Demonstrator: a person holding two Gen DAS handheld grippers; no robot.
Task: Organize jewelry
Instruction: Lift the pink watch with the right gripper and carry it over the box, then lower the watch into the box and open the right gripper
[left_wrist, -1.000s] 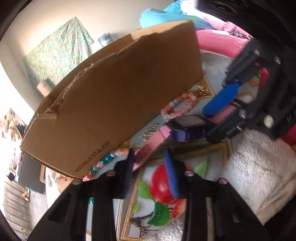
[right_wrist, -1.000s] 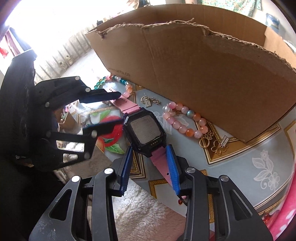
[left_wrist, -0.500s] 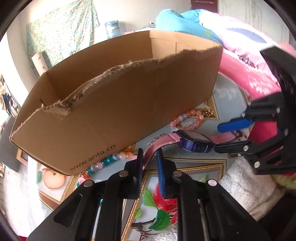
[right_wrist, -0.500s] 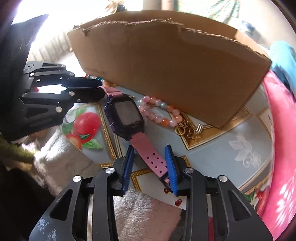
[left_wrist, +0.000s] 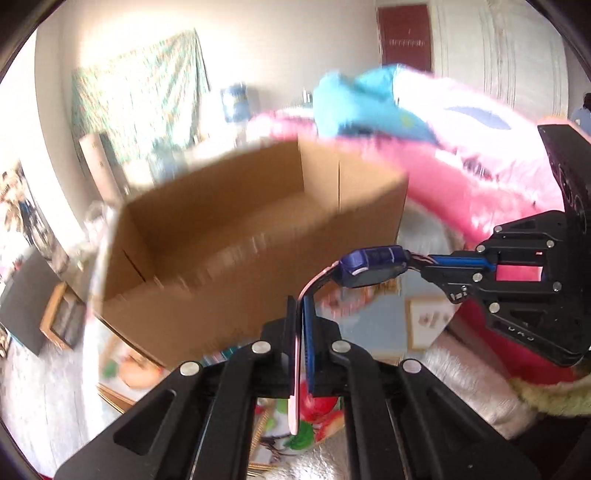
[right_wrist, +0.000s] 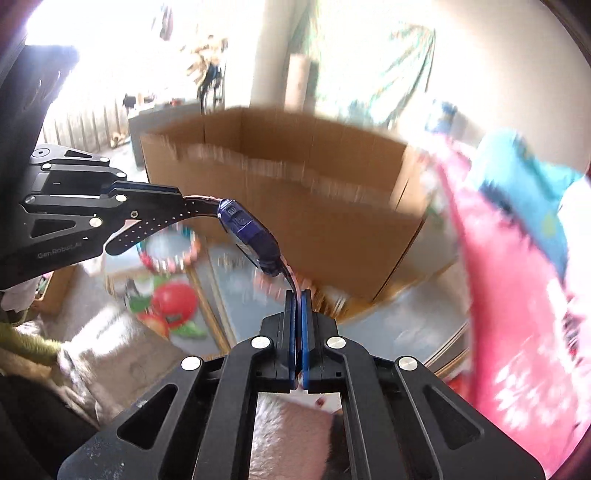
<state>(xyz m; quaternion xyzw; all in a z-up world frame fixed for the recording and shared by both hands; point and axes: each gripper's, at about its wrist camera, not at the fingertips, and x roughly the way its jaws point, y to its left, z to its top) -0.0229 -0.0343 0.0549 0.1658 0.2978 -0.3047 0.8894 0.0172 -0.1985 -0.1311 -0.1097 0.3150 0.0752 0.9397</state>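
A watch (left_wrist: 373, 264) with a dark blue case and pink straps hangs in the air between my two grippers, above the table and in front of an open cardboard box (left_wrist: 236, 236). My left gripper (left_wrist: 301, 306) is shut on one pink strap. My right gripper (right_wrist: 298, 299) is shut on the other strap, and the watch case (right_wrist: 251, 236) shows side-on ahead of it. The right gripper shows at the right of the left wrist view (left_wrist: 454, 264), and the left gripper at the left of the right wrist view (right_wrist: 173, 201). A bead bracelet (right_wrist: 168, 254) lies blurred on the table below.
The table (right_wrist: 388, 328) has a pale blue cloth with gold borders and a fruit picture (right_wrist: 173, 302). A fluffy white cloth (left_wrist: 476, 384) lies at the near edge. Pink and blue bedding (left_wrist: 461, 140) is piled behind the box at the right.
Both grippers have closed on the watch straps and lifted the watch off the table to about the height of the box rim. The views are blurred by the motion.
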